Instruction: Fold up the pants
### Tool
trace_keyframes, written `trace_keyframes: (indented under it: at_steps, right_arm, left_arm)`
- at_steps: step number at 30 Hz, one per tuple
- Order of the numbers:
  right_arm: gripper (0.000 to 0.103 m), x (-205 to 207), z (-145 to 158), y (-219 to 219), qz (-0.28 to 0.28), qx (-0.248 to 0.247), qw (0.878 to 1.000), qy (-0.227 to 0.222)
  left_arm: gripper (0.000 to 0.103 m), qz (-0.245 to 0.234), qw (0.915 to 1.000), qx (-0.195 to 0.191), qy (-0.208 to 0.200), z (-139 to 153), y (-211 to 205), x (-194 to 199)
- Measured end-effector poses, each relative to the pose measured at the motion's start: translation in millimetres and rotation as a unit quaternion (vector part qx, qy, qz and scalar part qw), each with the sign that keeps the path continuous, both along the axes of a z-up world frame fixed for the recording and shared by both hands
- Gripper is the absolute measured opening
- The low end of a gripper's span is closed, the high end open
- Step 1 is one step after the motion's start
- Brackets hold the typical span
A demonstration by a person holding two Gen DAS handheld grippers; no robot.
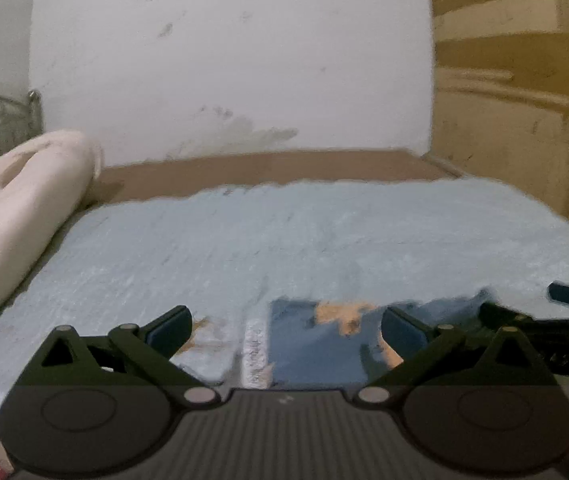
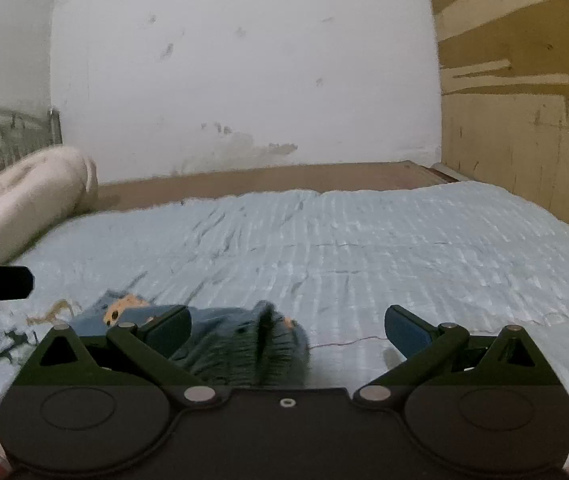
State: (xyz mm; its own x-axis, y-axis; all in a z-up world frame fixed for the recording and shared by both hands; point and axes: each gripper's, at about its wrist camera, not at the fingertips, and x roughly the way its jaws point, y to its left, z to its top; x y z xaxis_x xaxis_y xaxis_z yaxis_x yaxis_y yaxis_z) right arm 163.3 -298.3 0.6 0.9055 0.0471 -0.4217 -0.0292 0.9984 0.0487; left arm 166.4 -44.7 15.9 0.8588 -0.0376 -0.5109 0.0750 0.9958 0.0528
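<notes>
Blue pants (image 2: 220, 344) lying bunched on the bed (image 2: 364, 248), just in front of left tool (image 1: 286, 326) and right tool (image 2: 287, 326), both spread wide and holding nothing, likely between folds, needing a fresh pinch on an edge next.

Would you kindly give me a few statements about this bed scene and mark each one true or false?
1. Both tools, the left tool and the right tool, stand open with nothing gripped. True.
2. The pants lie on a light blue bedspread. True.
3. The pants are red. False: they are blue, with orange patches.
4. A cream rolled blanket lies at the bed's left side. True.
5. The wall behind the bed is green. False: it is white and stained.
</notes>
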Motion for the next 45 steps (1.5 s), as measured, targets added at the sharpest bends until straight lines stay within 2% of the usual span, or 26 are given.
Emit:
trace_keyframes:
  at_steps: [7, 14, 19, 26, 28, 30, 32, 34, 36, 37, 38, 39, 40, 41, 43, 45]
  right_arm:
    - [0.102, -0.6, -14.7, 6.3, -0.027, -0.053, 0.997, 0.039]
    - [0.102, -26.4, -26.8, -12.7, -0.013, -0.040, 0.999, 0.029]
    - [0.102, -30.7, -29.6, -21.7, -0.007, -0.008, 0.999, 0.031]
    - [0.102, -26.2, -13.2, -13.8, 0.009, -0.007, 1.000, -0.011]
    - [0.102, -15.5, -12.3, -15.7, 0.023, 0.011, 1.000, -0.002]
    - [0.102, 1.9, -16.6, -22.3, 0.070, 0.059, 0.995, 0.031]
    - [0.102, 24.3, -25.8, -29.0, 0.114, 0.108, 0.984, 0.083]
    - [0.102, 41.2, -34.6, -37.3, 0.119, 0.154, 0.974, 0.117]
    - [0.101, 51.3, -38.7, -45.5, 0.124, 0.198, 0.964, 0.129]
    - [0.093, 54.4, -39.0, -48.9, 0.128, 0.216, 0.960, 0.128]
    - [0.073, 57.0, -39.2, -52.2, 0.133, 0.235, 0.954, 0.129]
    - [0.065, 59.3, -39.4, -54.5, 0.129, 0.244, 0.952, 0.131]
    - [0.048, 60.9, -39.8, -57.0, 0.117, 0.245, 0.953, 0.132]
    - [0.038, 61.5, -40.3, -58.4, 0.114, 0.246, 0.953, 0.133]
    - [0.031, 58.6, -39.5, -60.4, 0.110, 0.253, 0.953, 0.124]
    - [0.027, 54.9, -34.7, -57.7, 0.113, 0.246, 0.956, 0.112]
  left_arm:
    - [0.102, 0.001, 0.9976, -0.013, 0.067, -39.8, 7.6, 11.8]
    - [0.102, -0.011, 0.9932, -0.029, 0.113, -62.8, 11.2, 10.3]
    - [0.102, -0.015, 0.9912, -0.049, 0.123, -70.0, 20.8, 10.2]
    - [0.102, -0.006, 0.9923, -0.061, 0.107, -56.2, 24.8, 19.2]
    - [0.102, -0.008, 0.9921, -0.068, 0.105, -56.3, 24.4, 25.9]
    - [0.102, -0.012, 0.9902, -0.083, 0.111, -59.2, 25.0, 34.1]
    - [0.102, -0.019, 0.9870, -0.101, 0.124, -62.6, 24.8, 42.6]
    - [0.102, -0.029, 0.9832, -0.116, 0.138, -66.1, 24.0, 49.6]
    - [0.094, -0.041, 0.9808, -0.125, 0.144, -67.0, 22.8, 52.8]
    - [0.080, -0.047, 0.9800, -0.129, 0.144, -66.7, 22.2, 53.3]
    - [0.065, -0.058, 0.9783, -0.134, 0.147, -66.1, 21.7, 54.3]
    - [0.062, -0.059, 0.9777, -0.134, 0.151, -65.9, 21.0, 55.5]
    - [0.051, -0.055, 0.9783, -0.131, 0.150, -65.1, 20.5, 55.7]
    - [0.036, -0.051, 0.9789, -0.131, 0.148, -63.7, 21.5, 56.4]
    - [0.020, -0.041, 0.9787, -0.143, 0.141, -58.6, 28.0, 57.1]
    - [0.017, -0.044, 0.9776, -0.154, 0.137, -53.7, 31.8, 58.8]
